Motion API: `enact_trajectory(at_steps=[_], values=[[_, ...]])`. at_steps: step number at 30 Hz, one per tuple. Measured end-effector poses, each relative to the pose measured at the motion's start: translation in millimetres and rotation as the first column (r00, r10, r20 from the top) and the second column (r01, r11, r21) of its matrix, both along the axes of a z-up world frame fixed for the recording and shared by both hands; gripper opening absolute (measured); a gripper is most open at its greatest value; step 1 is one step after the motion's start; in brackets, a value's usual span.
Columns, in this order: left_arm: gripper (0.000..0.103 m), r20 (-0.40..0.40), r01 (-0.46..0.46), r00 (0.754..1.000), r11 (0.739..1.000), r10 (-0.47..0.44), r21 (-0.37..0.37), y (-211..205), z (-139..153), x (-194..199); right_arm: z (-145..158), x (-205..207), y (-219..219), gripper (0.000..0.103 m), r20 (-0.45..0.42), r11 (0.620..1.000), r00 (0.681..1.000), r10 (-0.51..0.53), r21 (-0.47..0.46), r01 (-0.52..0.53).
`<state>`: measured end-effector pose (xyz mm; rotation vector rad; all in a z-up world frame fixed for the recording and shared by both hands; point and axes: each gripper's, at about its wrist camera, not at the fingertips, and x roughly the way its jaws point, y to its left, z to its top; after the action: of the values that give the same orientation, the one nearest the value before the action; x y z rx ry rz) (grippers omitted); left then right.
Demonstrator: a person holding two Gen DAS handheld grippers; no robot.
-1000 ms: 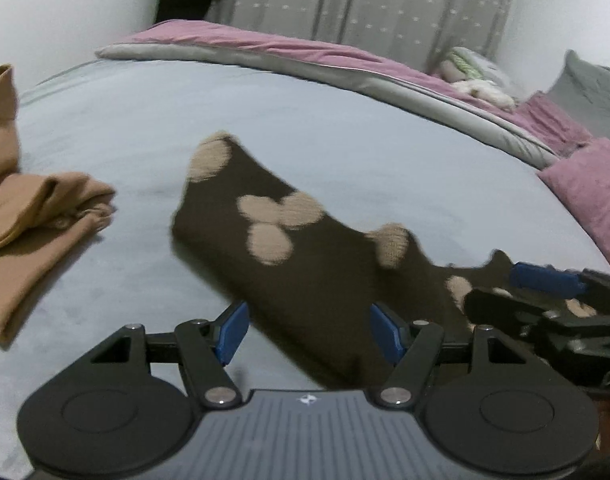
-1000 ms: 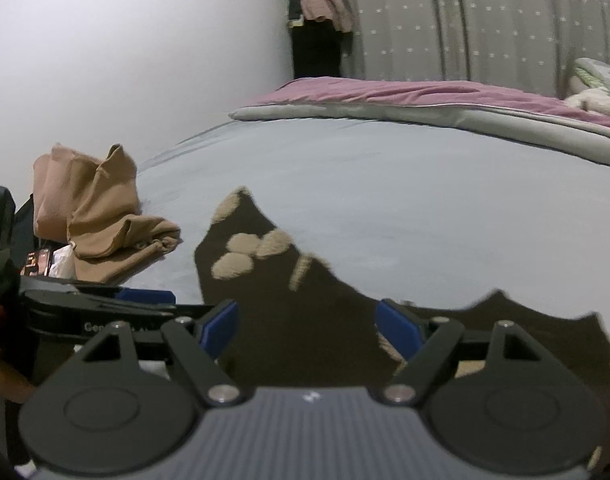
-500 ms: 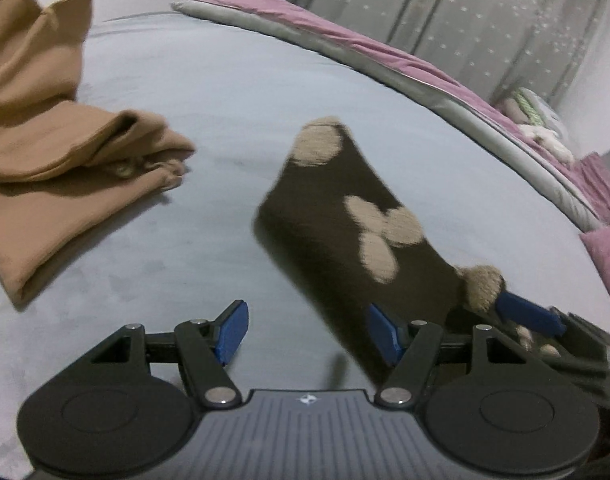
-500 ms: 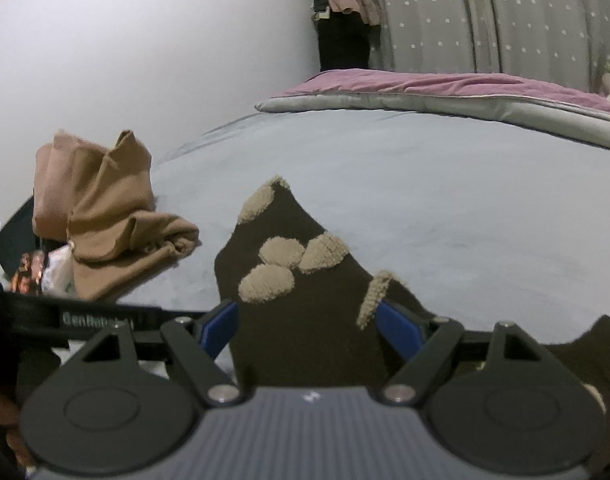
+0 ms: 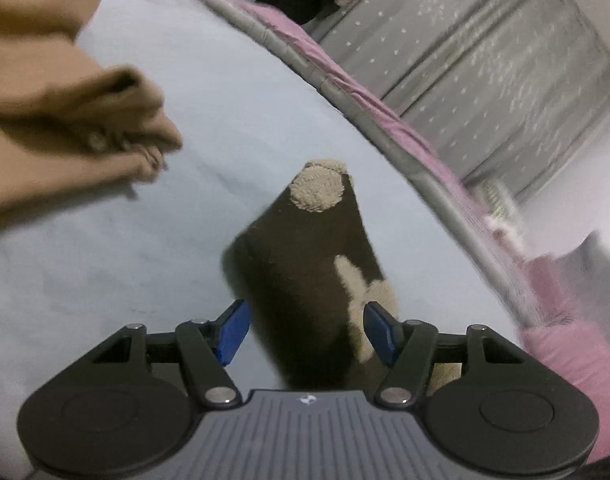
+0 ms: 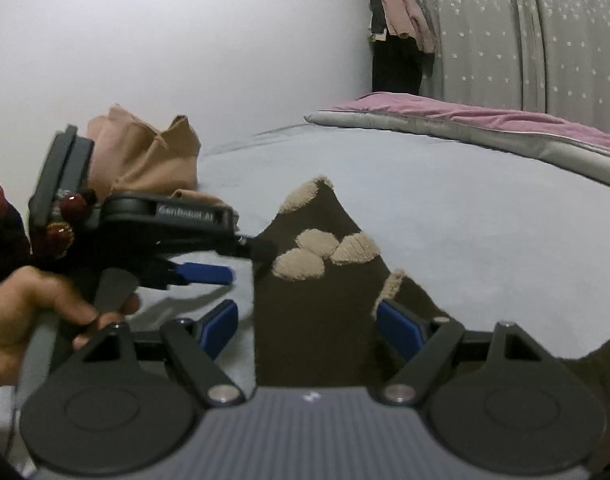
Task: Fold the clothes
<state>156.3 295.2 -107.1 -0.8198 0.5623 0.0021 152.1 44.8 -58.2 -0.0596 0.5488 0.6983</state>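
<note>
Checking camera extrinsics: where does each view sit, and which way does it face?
Left wrist: on the left tongs, tilted view along the brown spotted garment across the bed; jaws closing around the cloth; no body shows.
Right wrist: on the right tongs, facing wall and curtain; left hand shows.
Shared: garment, tan clothes, bed, curtain.
</note>
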Motion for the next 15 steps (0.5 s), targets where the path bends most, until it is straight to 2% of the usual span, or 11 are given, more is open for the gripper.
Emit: enact_trajectory(at_steps=[2, 4, 8, 9, 10, 11, 13, 15], values=[[0.061, 0.009, -0.019, 1.000, 0.998, 0.019, -0.055, 3.3, -6.9, 5.4, -0.9, 2.7, -5.2, 0.080, -0.022, 1.000, 1.000, -0.001, 0.020, 0.002], [0.055, 0.013, -0.026, 1.000, 0.995, 0.028, -0.097, 4.3, -12.5, 10.3, -4.1, 6.9, -7.6, 0.080, -0.064, 0.999, 0.998, 0.010, 0.042, -0.008], [0.044, 0.018, -0.060, 0.998, 0.988, 0.064, -0.145, 4.5, -23.0, 23.3, -7.3, 4.5, -3.3, 0.079, -0.073, 0.999, 0.997, 0.038, 0.036, -0.036], [0.034, 0.023, -0.068, 0.997, 0.986, 0.073, -0.151, 4.5, -24.0, 25.5, -7.9, 3.1, -1.1, 0.079, -0.073, 0.998, 0.996, 0.054, 0.034, -0.051], [0.015, 0.028, -0.076, 0.996, 0.984, 0.081, -0.159, 4.7, -24.6, 26.8, -8.6, 1.7, 1.2, 0.079, -0.074, 0.997, 0.995, 0.070, 0.034, -0.067], [0.010, 0.032, -0.084, 0.995, 0.983, 0.091, -0.162, 4.6, -24.3, 27.4, -9.7, 1.2, 2.9, 0.079, -0.082, 0.995, 0.992, 0.092, 0.043, -0.089], [0.010, 0.042, -0.103, 0.993, 0.989, 0.108, -0.108, -0.9, -17.5, 26.6, -12.4, 0.9, 5.8, 0.078, -0.095, 0.992, 0.989, 0.114, 0.057, -0.109], [0.009, 0.074, -0.109, 0.991, 0.994, 0.109, -0.002, -11.8, -4.0, 22.9, -14.2, 0.9, 8.2, 0.077, -0.098, 0.993, 0.989, 0.109, 0.044, -0.105]])
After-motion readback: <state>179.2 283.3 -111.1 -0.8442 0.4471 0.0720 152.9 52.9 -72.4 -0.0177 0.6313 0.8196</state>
